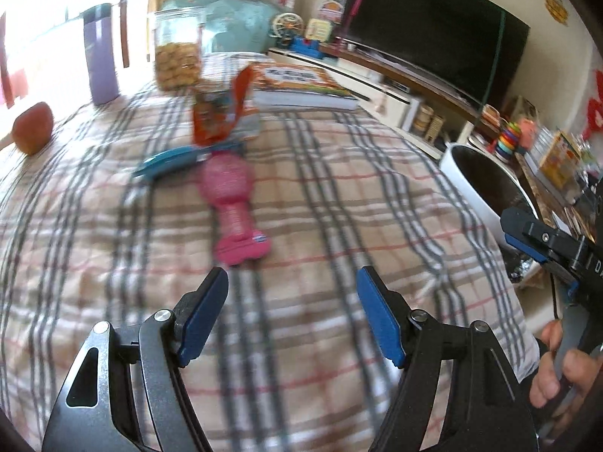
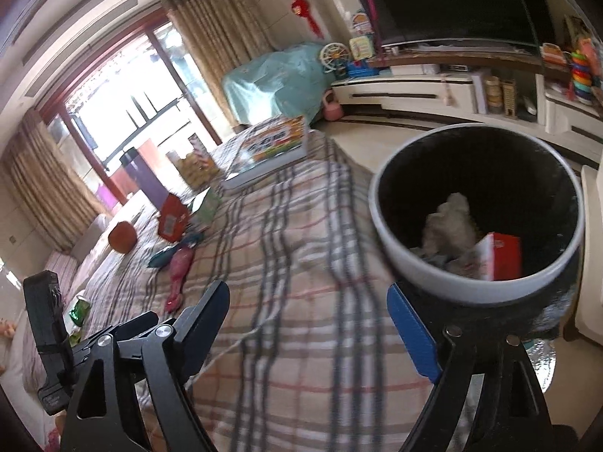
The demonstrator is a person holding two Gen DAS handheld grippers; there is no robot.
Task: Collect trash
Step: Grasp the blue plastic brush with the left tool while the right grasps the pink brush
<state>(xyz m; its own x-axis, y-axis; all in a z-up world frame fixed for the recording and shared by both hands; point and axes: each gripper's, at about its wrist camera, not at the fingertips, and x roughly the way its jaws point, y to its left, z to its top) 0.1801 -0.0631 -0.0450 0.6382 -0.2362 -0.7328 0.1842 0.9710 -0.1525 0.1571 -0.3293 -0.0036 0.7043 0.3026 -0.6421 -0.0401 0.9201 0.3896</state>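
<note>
My left gripper [image 1: 292, 282] stands open over the plaid cloth [image 1: 358, 196] with nothing between its fingers. Ahead of it lie a pink bottle-shaped item [image 1: 233, 203], a blue wrapper [image 1: 169, 160] and an orange snack packet [image 1: 216, 113]. My right gripper [image 2: 309, 293] is also open and empty, just left of the white bin [image 2: 380, 218] at the table's right edge. Inside the bin are crumpled white paper [image 2: 452, 222] and a red box [image 2: 503, 256]. A green wrapper [image 2: 79, 309] lies at the far left of the right wrist view.
At the table's far end stand a purple tumbler [image 1: 100, 52], a clear jar of snacks [image 1: 179, 49] and a book [image 1: 301, 86]. A round orange-red fruit [image 1: 32, 132] sits at the left. A TV unit [image 2: 433, 94] runs behind the bin.
</note>
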